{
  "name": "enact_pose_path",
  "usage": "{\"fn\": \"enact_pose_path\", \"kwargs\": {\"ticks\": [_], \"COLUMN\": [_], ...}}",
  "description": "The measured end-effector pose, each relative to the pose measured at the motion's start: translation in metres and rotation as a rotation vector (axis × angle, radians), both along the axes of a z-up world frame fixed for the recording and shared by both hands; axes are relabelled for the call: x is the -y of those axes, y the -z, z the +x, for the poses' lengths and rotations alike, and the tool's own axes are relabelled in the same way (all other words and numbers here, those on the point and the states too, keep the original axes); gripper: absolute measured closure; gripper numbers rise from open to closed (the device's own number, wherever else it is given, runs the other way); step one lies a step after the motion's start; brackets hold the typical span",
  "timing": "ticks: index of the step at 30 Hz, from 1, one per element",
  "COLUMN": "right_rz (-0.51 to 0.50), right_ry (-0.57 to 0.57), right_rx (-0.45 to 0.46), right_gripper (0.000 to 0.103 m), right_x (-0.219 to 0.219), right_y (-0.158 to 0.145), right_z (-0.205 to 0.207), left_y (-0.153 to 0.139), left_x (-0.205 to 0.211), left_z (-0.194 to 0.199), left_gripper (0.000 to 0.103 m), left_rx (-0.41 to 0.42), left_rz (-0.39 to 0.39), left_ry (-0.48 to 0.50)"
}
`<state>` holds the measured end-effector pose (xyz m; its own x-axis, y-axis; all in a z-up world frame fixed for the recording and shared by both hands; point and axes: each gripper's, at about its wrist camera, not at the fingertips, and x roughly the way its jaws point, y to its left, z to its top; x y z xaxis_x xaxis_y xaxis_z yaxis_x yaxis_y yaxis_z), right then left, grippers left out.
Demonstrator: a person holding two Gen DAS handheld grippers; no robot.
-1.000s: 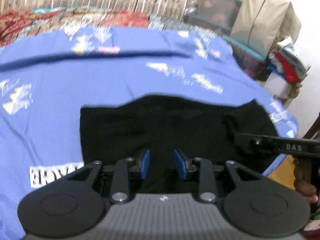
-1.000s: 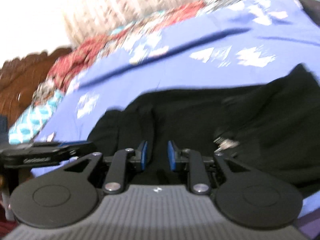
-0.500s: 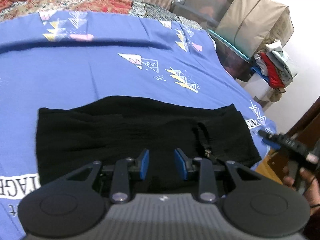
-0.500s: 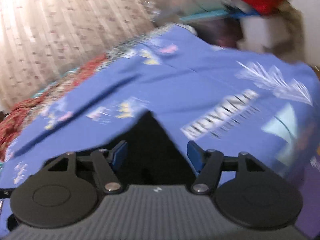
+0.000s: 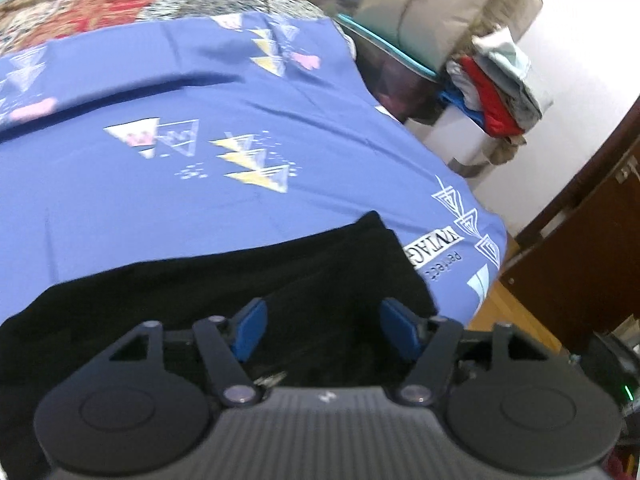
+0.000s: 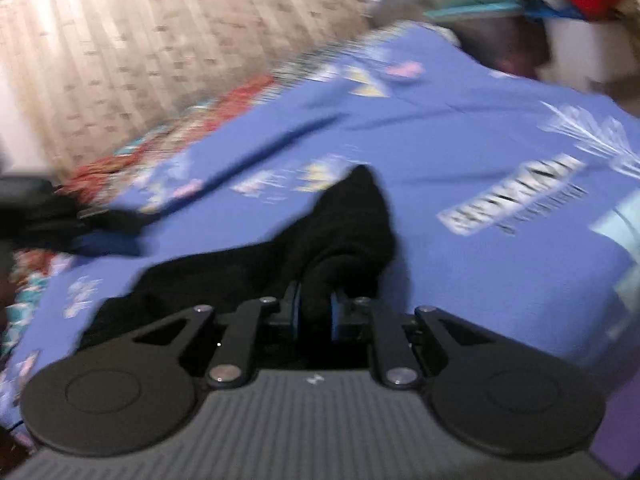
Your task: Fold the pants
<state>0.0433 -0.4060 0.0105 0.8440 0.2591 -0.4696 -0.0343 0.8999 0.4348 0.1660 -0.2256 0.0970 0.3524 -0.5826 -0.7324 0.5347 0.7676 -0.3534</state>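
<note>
The right gripper has its jaws closed tight on a bunched fold of the black pants, lifting that corner off the bed. The left gripper hovers over the pants, jaws spread wide and empty. The pants lie on the blue sheet. Beyond the bed's far corner sits a pile of clothes.
</note>
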Motion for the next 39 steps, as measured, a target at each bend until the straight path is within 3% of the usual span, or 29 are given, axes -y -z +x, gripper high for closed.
{"fn": "enact_pose_path", "kwargs": {"ticks": [3,9,11,12,13,18,19,21,22,24,25,26,33,39], "right_rz": [-0.049,-0.168,-0.18,-0.182,-0.185,-0.149,-0.143,-0.151,-0.156,-0.159,-0.152,-0.143,-0.075,-0.145], "right_ry": [-0.105,-0.205,-0.229,-0.245,-0.257,-0.255,-0.247,-0.257,-0.279,-0.316,-0.337,-0.362,-0.574,-0.753], "right_rx": [0.034,0.078,0.093,0.102,0.109,0.105,0.11,0.11,0.105,0.098,0.096,0.094,0.128,0.137], "right_gripper": [0.086,0.086,0.086,0.086,0.086,0.081,0.075,0.043,0.041,0.045,0.055,0.085,0.088,0.087], "right_x": [-0.024,-0.056,-0.059,-0.06,-0.061,-0.054,-0.052,-0.053,-0.057,-0.065,-0.069,-0.073,-0.128,-0.194], "right_y": [-0.01,-0.019,-0.021,-0.022,-0.022,-0.023,-0.023,-0.023,-0.023,-0.023,-0.023,-0.024,-0.051,-0.06], "right_z": [-0.003,-0.013,-0.015,-0.017,-0.018,-0.017,-0.016,-0.013,-0.011,-0.008,-0.005,-0.003,0.011,0.029], "left_y": [0.005,0.013,0.019,0.023,0.025,0.011,0.007,-0.001,-0.004,-0.008,-0.009,-0.009,-0.022,-0.013], "left_x": [0.024,0.049,0.054,0.056,0.054,0.019,0.009,-0.009,-0.018,-0.04,-0.052,-0.062,-0.155,-0.224], "left_z": [0.003,0.004,0.004,0.004,0.005,0.005,0.005,0.004,0.005,0.007,0.007,0.007,-0.004,-0.01], "left_gripper": [0.015,0.009,0.031,0.065,0.072,0.079,0.079,0.079,0.079,0.079,0.079,0.079,0.079,0.078], "left_rx": [-0.036,-0.048,-0.021,-0.025,-0.038,-0.067,-0.072,-0.073,-0.072,-0.082,-0.089,-0.093,-0.055,-0.052], "left_rz": [0.031,0.108,0.178,0.195,0.197,0.071,0.043,0.007,-0.004,-0.033,-0.051,-0.064,-0.16,-0.142], "left_ry": [0.006,0.007,-0.003,0.011,0.01,-0.026,-0.032,-0.053,-0.066,-0.103,-0.124,-0.141,-0.278,-0.397]}}
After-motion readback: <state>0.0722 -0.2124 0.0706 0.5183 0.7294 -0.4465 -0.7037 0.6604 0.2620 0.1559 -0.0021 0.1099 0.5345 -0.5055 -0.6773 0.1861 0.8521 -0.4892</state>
